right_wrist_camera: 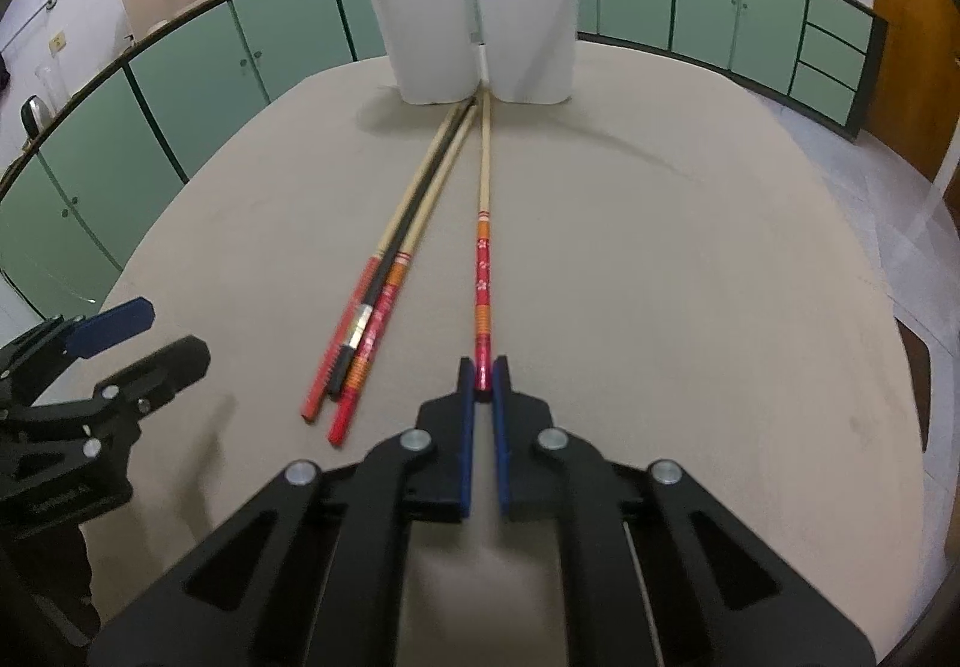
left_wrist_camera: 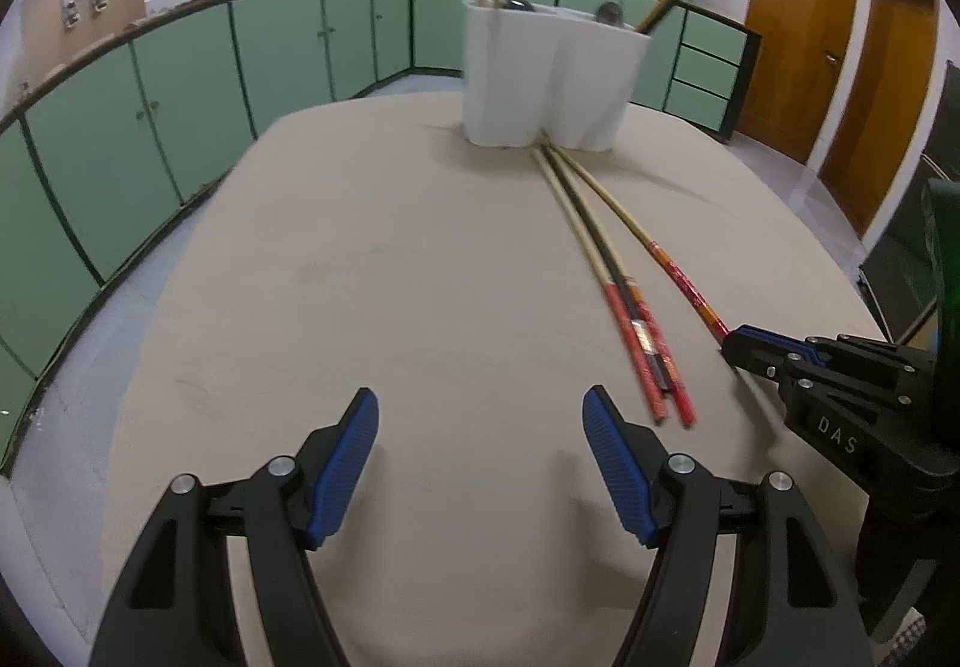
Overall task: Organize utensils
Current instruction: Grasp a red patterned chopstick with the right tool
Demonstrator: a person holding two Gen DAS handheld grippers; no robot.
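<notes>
While our right gripper pinches the red end of one chopstick, our left gripper hangs with its jaws spread and nothing between them.

We see the pinched chopstick lying on the beige table, its pale tip reaching the foot of the white holder. Three more chopsticks lie bunched just to its left, their tips also at the holder. Several utensils already stand in the holder's compartments.
</notes>
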